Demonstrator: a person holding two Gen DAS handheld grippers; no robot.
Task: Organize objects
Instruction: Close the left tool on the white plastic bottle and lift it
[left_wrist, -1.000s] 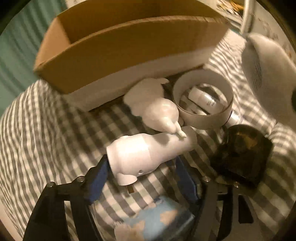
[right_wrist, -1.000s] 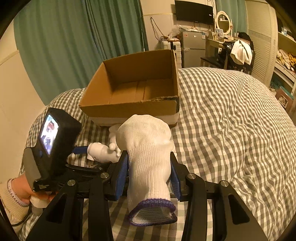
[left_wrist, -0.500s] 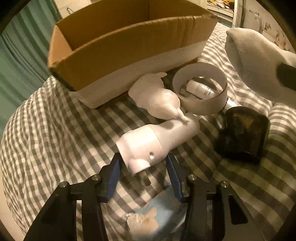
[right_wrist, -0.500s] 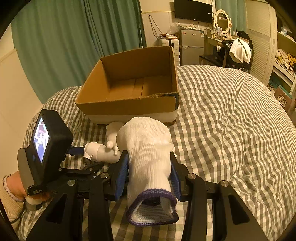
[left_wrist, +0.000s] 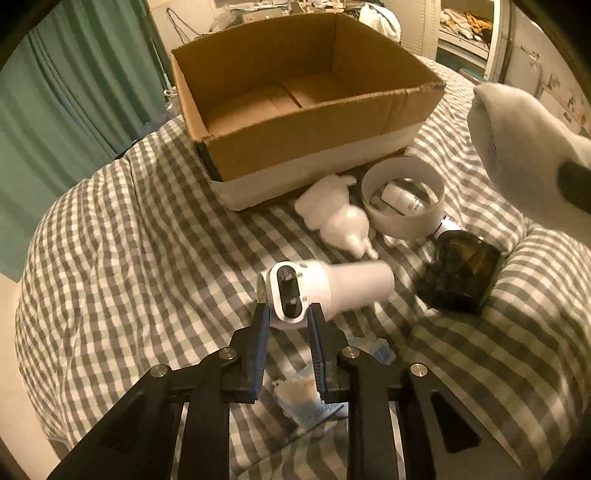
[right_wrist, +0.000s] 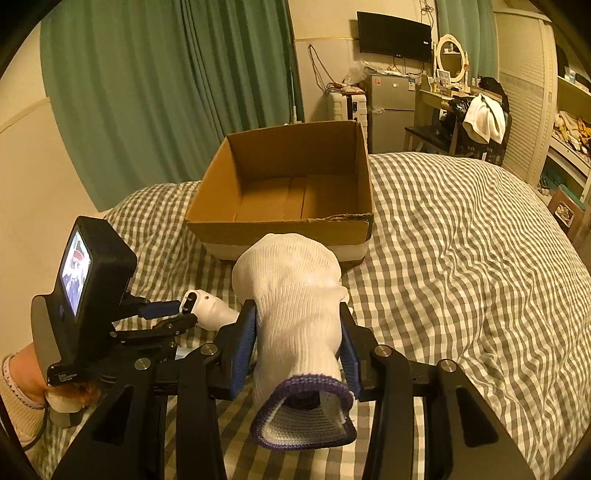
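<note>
My left gripper is shut on a white handheld device and holds it lifted above the checked bed; it also shows in the right wrist view. My right gripper is shut on a white knitted glove with a purple cuff, held above the bed; the glove shows at the right of the left wrist view. An open, empty cardboard box stands ahead on the bed, also in the right wrist view.
On the bed by the box lie a white plush toy, a white ring around small bottles, a dark glossy case and a blue-white packet under my left gripper. Green curtains hang behind; furniture stands far right.
My left gripper has shut on the white device and lifted it off the bed, turning it end-on. Both grippers have risen, and the box's inside now shows.
</note>
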